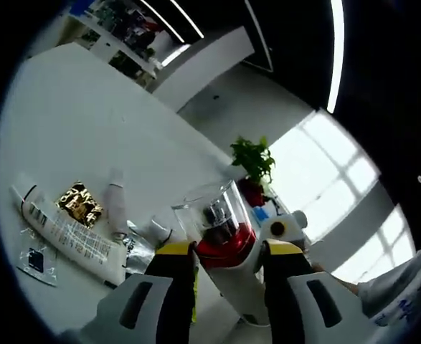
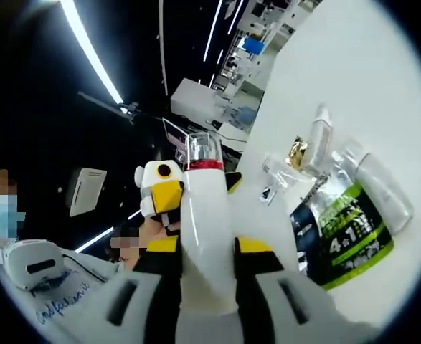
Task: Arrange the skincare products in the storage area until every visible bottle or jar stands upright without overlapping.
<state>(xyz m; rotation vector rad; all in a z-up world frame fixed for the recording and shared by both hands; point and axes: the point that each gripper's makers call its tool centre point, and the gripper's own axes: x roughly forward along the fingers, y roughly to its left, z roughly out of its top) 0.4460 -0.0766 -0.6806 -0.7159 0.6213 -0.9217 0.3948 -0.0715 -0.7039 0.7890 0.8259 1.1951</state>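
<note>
My left gripper view is overexposed at the window (image 1: 325, 179), which washes out detail there. Ceiling light strips (image 2: 88, 50) streak bright against dark surroundings. The white table (image 1: 88, 122) glares evenly. Fisheye bending and softness increase toward both edges.

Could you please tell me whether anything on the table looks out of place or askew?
Yes: the white tube, a small white bottle and a dark green pouch lie flat on the white table rather than standing upright.
</note>
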